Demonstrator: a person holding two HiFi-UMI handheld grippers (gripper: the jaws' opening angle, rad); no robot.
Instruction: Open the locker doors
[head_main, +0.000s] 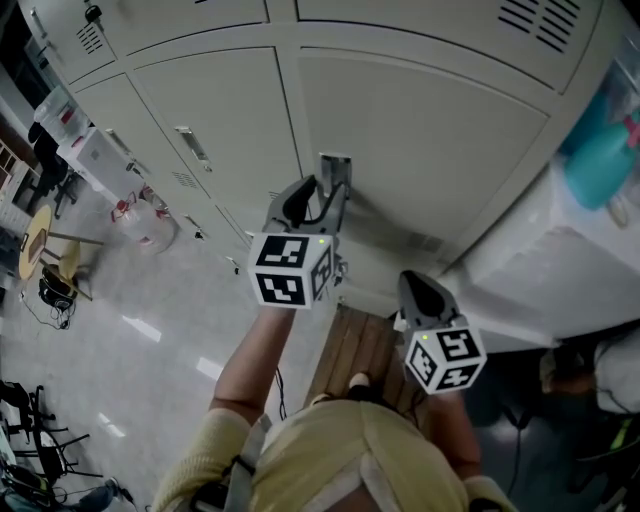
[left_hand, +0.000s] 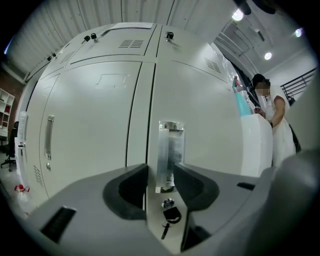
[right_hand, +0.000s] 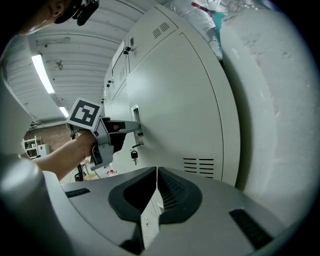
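**Locker door** (head_main: 420, 150): the right-hand one of the pair in front of the person. It is lying flush with its frame, not yet opened.

**Handle** (left_hand: 170, 147): a bright upright metal pull. It is sitting at the door's left edge, just beside the seam with the neighbouring door (left_hand: 90, 135).

**Key** (left_hand: 171, 215): hanging in the lock just below the handle.

**Left gripper** (left_hand: 161, 175): pointing nearly level at the door. Its jaws are standing wide apart with the handle between them, and the pads are not seen pressing on the metal.

**Right gripper** (right_hand: 155, 172): hanging lower and to the right, apart from the door. Its jaws are pressing together on nothing.

**Surroundings:**
- Vent slots (right_hand: 199, 167) are showing low on the door.
- A white box (head_main: 560, 250) is standing against the lockers' right side.
- A wooden platform (head_main: 350, 350) is lying under the person.
- A second person (left_hand: 277, 125) is standing off to the right.

**Step in hand (judged):** the left gripper is lining up on the handle, and the grasp is not yet taken.

**Next move (judged):**
- It is calling for the jaws to close firmly on the pull, then to draw it out from the door face in an arc.
- The hinges are probably lying along the door's right edge.
- Smooth metal is likely to slip in a loose pinch, so the grip wants to be square and full before any pull.
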